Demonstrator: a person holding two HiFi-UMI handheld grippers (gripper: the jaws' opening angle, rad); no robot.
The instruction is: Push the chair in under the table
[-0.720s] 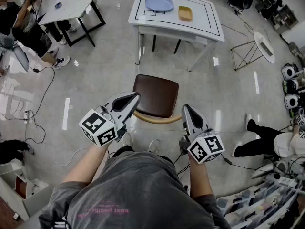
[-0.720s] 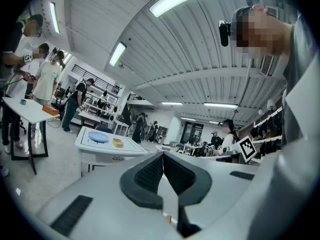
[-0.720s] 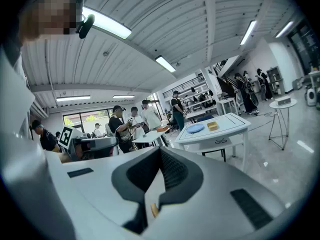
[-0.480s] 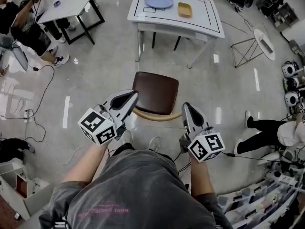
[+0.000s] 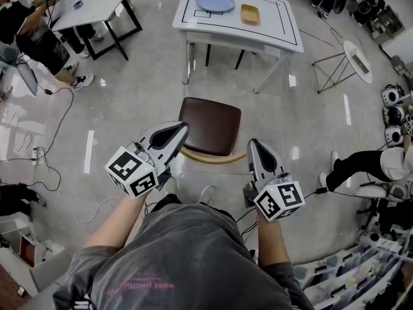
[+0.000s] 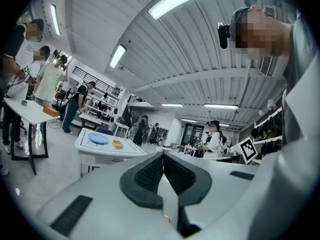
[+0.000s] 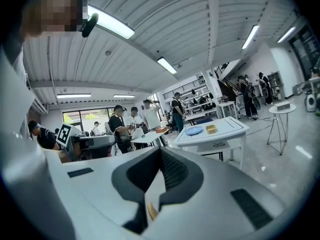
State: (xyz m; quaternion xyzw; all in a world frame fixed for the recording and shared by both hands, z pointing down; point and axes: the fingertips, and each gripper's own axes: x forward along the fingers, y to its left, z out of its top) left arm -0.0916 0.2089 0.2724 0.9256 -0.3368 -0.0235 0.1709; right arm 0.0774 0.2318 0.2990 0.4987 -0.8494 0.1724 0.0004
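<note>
A chair with a brown seat (image 5: 210,126) and a curved wooden backrest (image 5: 213,159) stands on the floor, out from the white table (image 5: 279,32) beyond it. My left gripper (image 5: 182,128) is shut, its tip over the seat's left rear corner. At the backrest's right end my right gripper (image 5: 252,144) is shut too. Neither holds anything. In the left gripper view the jaws (image 6: 162,156) meet, with the table (image 6: 130,151) ahead on the left. The right gripper view shows closed jaws (image 7: 160,151) and the table (image 7: 231,128) ahead on the right. The chair is hidden in both gripper views.
On the table lie a blue plate (image 5: 215,1) and a yellow dish (image 5: 250,14). Another white table (image 5: 97,5) with people stands far left. A small round side table (image 5: 356,62) is at right, a seated person's legs (image 5: 348,166) beyond it. Cables (image 5: 51,141) run over the floor at left.
Both grippers and the chair stay where they were. The person's legs at the right have shifted.
</note>
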